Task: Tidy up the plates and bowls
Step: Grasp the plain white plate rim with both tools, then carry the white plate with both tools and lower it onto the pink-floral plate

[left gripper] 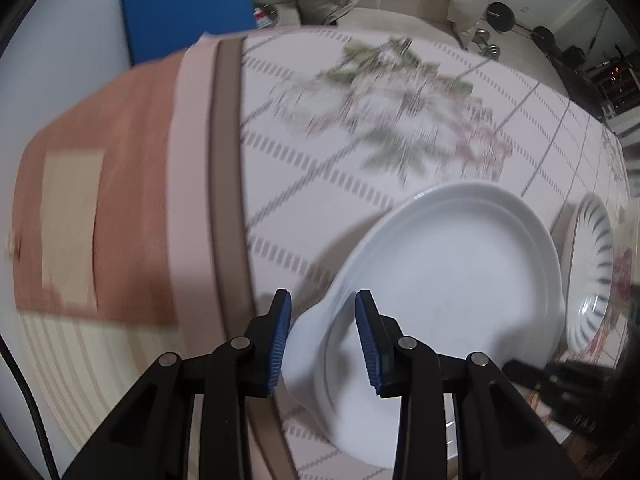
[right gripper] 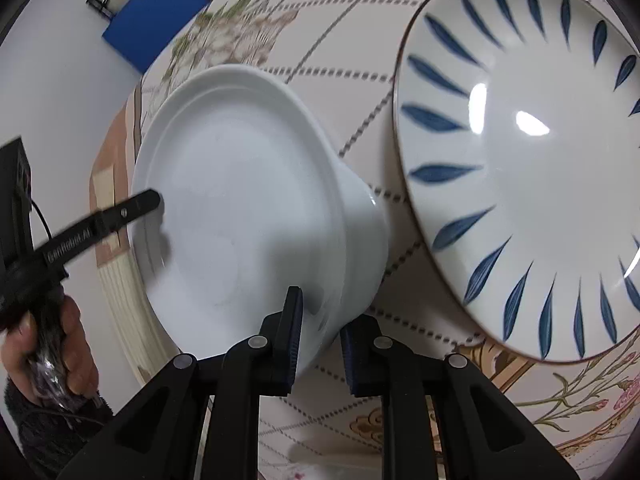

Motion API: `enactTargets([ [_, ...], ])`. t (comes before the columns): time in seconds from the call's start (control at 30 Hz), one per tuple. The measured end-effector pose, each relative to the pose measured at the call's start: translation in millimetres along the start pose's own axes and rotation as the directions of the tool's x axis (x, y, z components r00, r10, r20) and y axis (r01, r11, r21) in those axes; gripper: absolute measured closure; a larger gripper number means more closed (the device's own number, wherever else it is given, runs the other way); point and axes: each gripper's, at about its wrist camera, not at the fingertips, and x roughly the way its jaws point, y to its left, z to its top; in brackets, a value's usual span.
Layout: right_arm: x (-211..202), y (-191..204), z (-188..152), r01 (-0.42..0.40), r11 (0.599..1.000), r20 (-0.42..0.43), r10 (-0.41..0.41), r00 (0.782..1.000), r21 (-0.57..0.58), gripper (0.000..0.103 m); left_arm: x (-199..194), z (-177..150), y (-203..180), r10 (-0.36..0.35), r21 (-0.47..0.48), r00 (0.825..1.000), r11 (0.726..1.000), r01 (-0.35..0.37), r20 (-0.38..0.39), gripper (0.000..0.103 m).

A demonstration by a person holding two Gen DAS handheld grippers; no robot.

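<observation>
Plates and bowls sit on a counter [left gripper: 280, 184] under a flowered cloth, and the one in hand is a white dish [left gripper: 448, 264] with an ear handle at each end. Going left to right in the left wrist view, a pink and brown mat [left gripper: 120, 200] covers the counter's left part, then comes the white dish, then a plate with blue leaf marks [left gripper: 592, 272] just beside it at the right edge. The left gripper [left gripper: 323, 340] points down onto the dish's near handle, which lies between its blue pads [left gripper: 280, 340]; the pads are close together around that handle but a sliver of space shows beside them, so I judge it not yet clamped. In the right wrist view a hand [right gripper: 60, 344] holds that left gripper at the far left rim, the white dish [right gripper: 248, 208] fills the middle, and the blue-leaf plate [right gripper: 532, 152] lies to the right, touching or nearly so. The right gripper [right gripper: 320, 344] is pinched on the dish's near wall at the opposite end. The dish's long axis runs gripper to gripper, so any lift needs both ends rising evenly
</observation>
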Motion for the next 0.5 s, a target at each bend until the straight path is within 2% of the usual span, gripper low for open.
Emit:
enactTargets([
  [0.1, 6.9, 2.7, -13.5, -0.021, 0.998, -0.062, 0.017, 0.998, -0.064, 0.083, -3.2, -27.0, 12.4, -0.027, -0.028, 1.000, 0.999, 0.027, -0.001, 0.073],
  [0.2, 7.2, -2.3, -17.2, -0.060, 0.996, -0.084, 0.053, 0.995, -0.072, 0.083, 1.7, -44.5, 33.7, -0.114, -0.112, 0.993, 0.988, 0.110, -0.031, 0.072],
  [0.27, 0.7, -9.9, -14.8, -0.037, 0.997, -0.071, 0.032, 0.997, -0.071, 0.083, 7.0, -53.9, 50.5, -0.181, -0.186, 0.982, 0.968, 0.170, -0.045, 0.068],
  [0.37, -6.6, -18.7, -1.8, -0.051, 0.998, -0.061, 0.049, 0.997, -0.031, 0.079, 7.3, -65.3, 69.9, -0.278, -0.274, 0.960, 0.926, 0.262, -0.021, 0.067],
  [0.43, -7.7, -21.4, 3.8, -0.059, 0.998, -0.065, 0.057, 0.996, -0.027, 0.079, 8.0, -68.9, 77.5, -0.320, -0.305, 0.947, 0.903, 0.304, -0.005, 0.067],
  [0.5, -8.7, -23.3, 10.6, -0.060, 0.998, -0.064, 0.058, 0.996, -0.029, 0.078, 8.2, -66.7, 80.6, -0.337, -0.316, 0.942, 0.893, 0.321, 0.004, 0.067],
])
